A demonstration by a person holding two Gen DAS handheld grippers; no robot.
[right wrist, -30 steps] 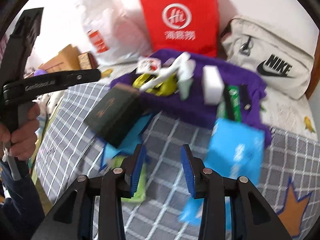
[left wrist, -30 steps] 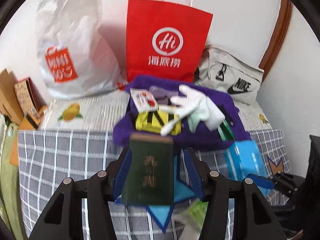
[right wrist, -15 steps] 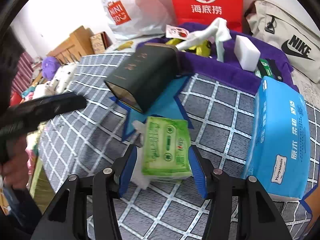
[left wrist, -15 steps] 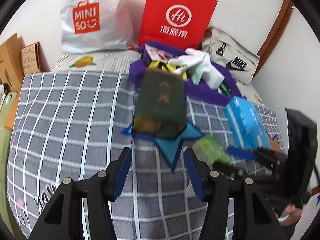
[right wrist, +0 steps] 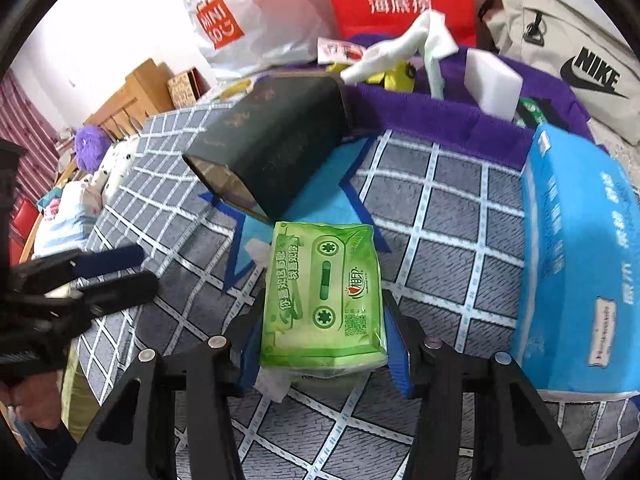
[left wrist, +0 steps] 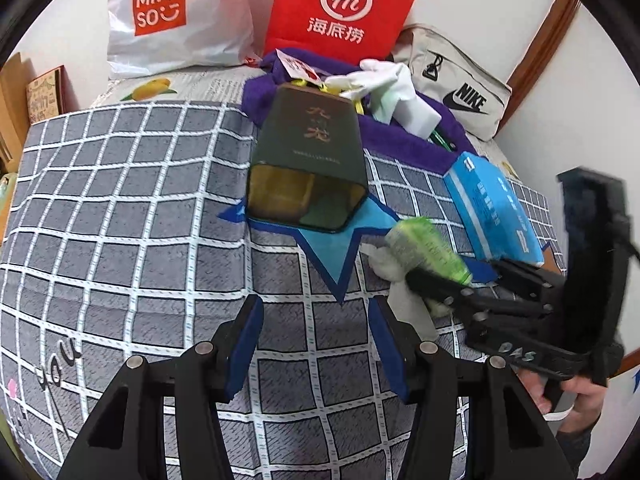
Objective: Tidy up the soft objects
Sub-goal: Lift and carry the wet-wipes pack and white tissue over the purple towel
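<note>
1. Two tools are in my views, both over a bed covered by a grey checked blanket (left wrist: 120, 208).
2. My right tool (right wrist: 324, 344) straddles a green tissue pack (right wrist: 324, 292); its jaws are closing, and I see the blue pads right at the pack's long sides, though I cannot tell whether they press on it.
3. That pack lies flat on the blanket, its far end over the point of a blue star patch (right wrist: 320, 204), with a bit of white tissue sticking out beneath it.
4. My left tool (left wrist: 316, 340) is released, jaws apart with only blanket between them.
5. A dark green box (left wrist: 310, 156) lies on its side on the star patch, open end toward me.
6. A blue tissue pack (right wrist: 576, 264) lies to the right, well apart from the green one.
7. Behind, a purple towel (right wrist: 436, 116) carries a white sponge block (right wrist: 494, 80) and white gloves (right wrist: 396, 44).
</note>
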